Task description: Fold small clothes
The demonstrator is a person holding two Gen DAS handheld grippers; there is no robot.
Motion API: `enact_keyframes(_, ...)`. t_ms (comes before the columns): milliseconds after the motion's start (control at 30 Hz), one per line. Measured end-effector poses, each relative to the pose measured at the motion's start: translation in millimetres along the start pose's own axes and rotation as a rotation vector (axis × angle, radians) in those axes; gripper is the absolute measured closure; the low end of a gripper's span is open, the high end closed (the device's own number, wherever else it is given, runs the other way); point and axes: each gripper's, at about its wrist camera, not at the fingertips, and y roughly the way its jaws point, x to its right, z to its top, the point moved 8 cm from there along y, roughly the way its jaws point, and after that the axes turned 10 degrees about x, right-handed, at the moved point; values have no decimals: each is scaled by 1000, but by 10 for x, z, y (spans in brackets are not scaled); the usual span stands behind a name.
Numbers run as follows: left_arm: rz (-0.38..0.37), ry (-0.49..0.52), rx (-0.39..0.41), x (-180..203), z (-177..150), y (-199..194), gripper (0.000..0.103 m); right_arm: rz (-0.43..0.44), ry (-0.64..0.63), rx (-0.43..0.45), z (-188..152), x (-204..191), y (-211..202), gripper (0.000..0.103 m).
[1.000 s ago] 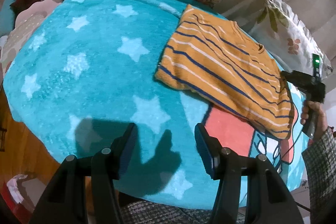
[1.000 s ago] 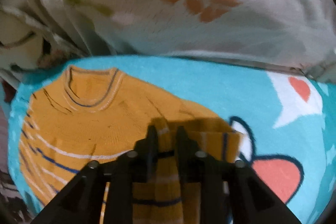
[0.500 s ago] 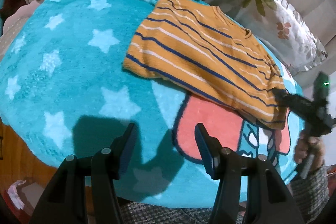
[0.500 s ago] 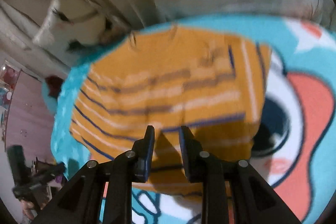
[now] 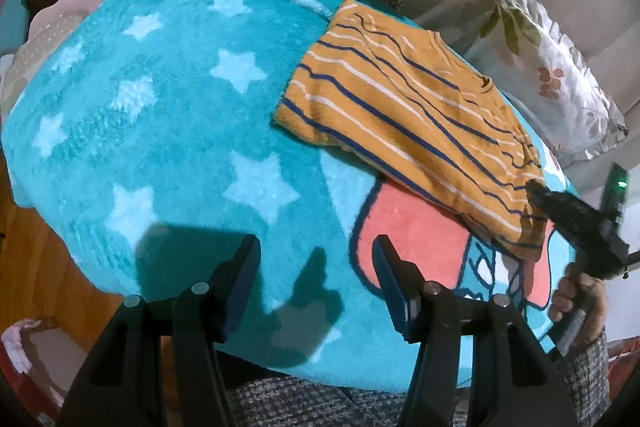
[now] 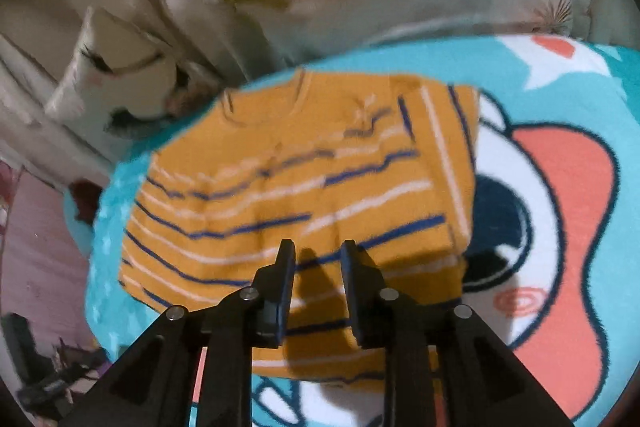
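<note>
Teal blanket (image 5: 168,131), right gripper (image 6: 316,255) angled down (empty)

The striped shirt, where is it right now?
The striped shirt lies folded on the teal blanket, right side of the left wrist view, near the floral pillow.

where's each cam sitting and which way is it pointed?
Left wrist: on the left gripper, angled down at the star blanket; open fingers, right hand show.
Right wrist: on the right gripper, angled down over the striped shirt; narrow-gapped fingers show.
Shared: shirt, blanket, floral pillow.
</note>
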Motion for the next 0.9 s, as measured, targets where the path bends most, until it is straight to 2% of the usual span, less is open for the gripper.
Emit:
enact_keyframes(67, 3, 5, 1, 11, -46, -19, 45, -41, 18, -30, -57, 162, 127, 82)
enact_keyframes(133, 15, 3, 1, -26, -103, -44, 43, 1, 81, -23, -41, 259, 87, 81)
enact_keyframes(200, 30, -16, -2, -95, -158, -57, 43, 7, 83, 1, 5, 291, -67, 79)
enact_keyframes(333, 63, -55, -11, -274, -255, -99, 43, 12, 64, 36, 56, 260, -281, 62)
enact_keyframes(467, 92, -65, -21, -392, -261, -144, 43, 44, 45, 48, -40, 115, -370, 61)
enact_keyframes(600, 91, -46, -2, -422, -39, -109, 43, 66, -18, 54, -240, -112, -481, 61)
enact_keyframes(767, 10, -4, 13, -347, 416, 128, 42, 74, -146, 22, -514, -513, -527, 61)
enact_keyframes(900, -75, 49, -19, -314, 874, 455, 42, 63, -260, 0, -759, -947, -448, 60)
